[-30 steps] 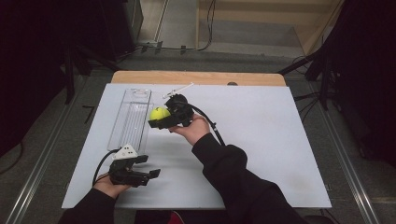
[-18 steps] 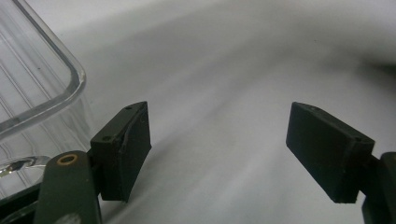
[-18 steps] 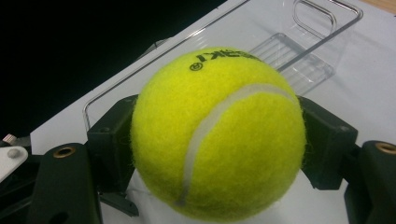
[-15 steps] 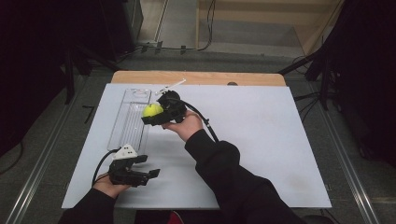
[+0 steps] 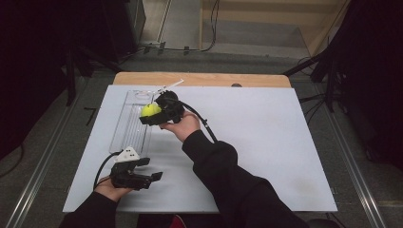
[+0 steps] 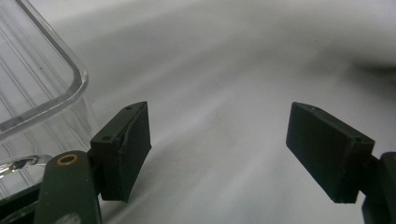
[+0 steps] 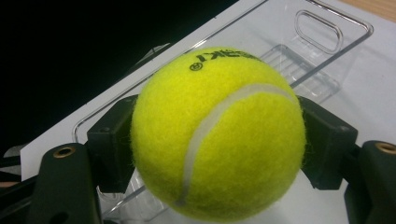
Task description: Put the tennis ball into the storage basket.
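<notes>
A yellow tennis ball (image 5: 151, 110) (image 7: 217, 133) is clamped between the jaws of my right gripper (image 5: 154, 113), which holds it in the air above the far end of a clear plastic tray (image 5: 130, 128) (image 7: 317, 56). In the right gripper view the tray lies below and behind the ball. My left gripper (image 5: 149, 176) (image 6: 233, 154) rests low at the table's near left, just past the tray's near end, with its jaws wide apart and nothing between them. A rounded corner of the tray (image 6: 42, 84) shows at the left of the left gripper view.
A white sheet (image 5: 266, 133) covers the table, and a strip of wooden tabletop (image 5: 204, 79) shows along the far edge. Black cables (image 5: 204, 124) trail from both grippers. Dark stands and floor rails flank the table.
My right gripper has carried the ball left and farther away, from beside the tray to over its far end. The left gripper has stayed put.
</notes>
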